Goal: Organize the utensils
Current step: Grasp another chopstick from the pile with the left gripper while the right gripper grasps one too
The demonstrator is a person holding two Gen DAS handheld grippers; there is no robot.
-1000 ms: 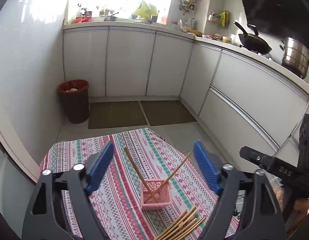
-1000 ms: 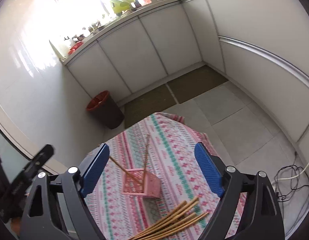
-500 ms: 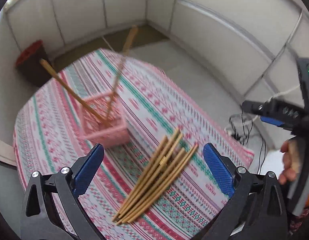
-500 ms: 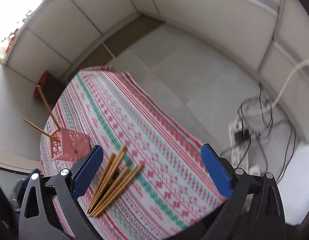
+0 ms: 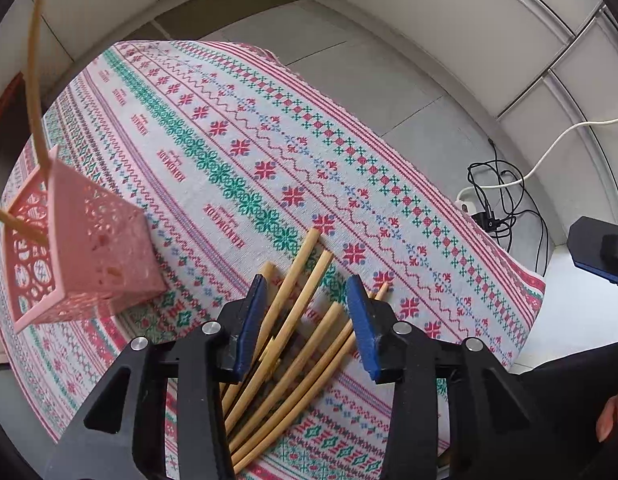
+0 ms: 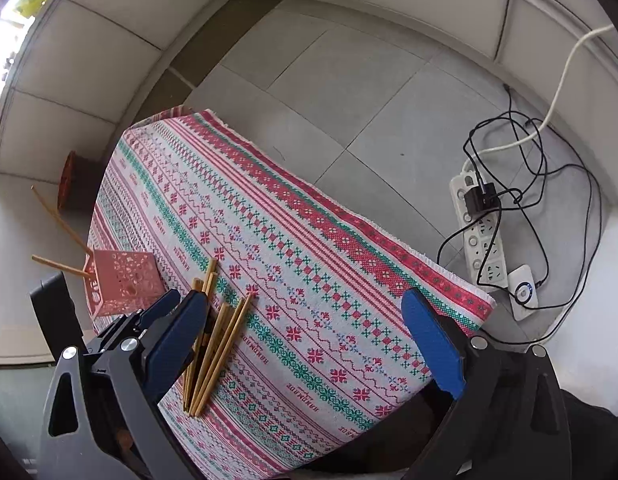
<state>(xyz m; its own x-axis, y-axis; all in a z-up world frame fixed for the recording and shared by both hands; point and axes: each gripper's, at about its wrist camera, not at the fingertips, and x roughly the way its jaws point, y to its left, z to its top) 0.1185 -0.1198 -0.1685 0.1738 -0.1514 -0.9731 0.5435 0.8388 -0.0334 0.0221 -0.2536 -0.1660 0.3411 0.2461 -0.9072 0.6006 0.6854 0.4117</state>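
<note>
My left gripper (image 5: pixel 307 300) points steeply down over a loose bundle of chopsticks (image 5: pixel 297 344), its blue pads partly drawn together; the jaws have just been closing, and several sticks lie between them, though I cannot tell whether the pads press on any. My right gripper (image 6: pixel 305 332) hangs beside it with its jaws spread wide and only cloth between them. The chopsticks are pale tan wood, smooth and slender, lying flat on the patterned tablecloth (image 5: pixel 229 140) near the edge closest to me. They fan out a little, their long axes running from my side up and away across the cloth, their ends splayed apart at the far end. In the right wrist view the same bundle (image 6: pixel 213 344) sits just beside that claw's left pad. A little farther on, to the left of the bundle, stands a pink basket (image 5: pixel 85 240) with perforated walls. It holds two more chopsticks (image 6: pixel 61 240), which lean outward over its rim in different directions. Beyond the table, on the grey tiled floor, lies a white power strip (image 6: pixel 483 236) with black cables tangled around it.
</note>
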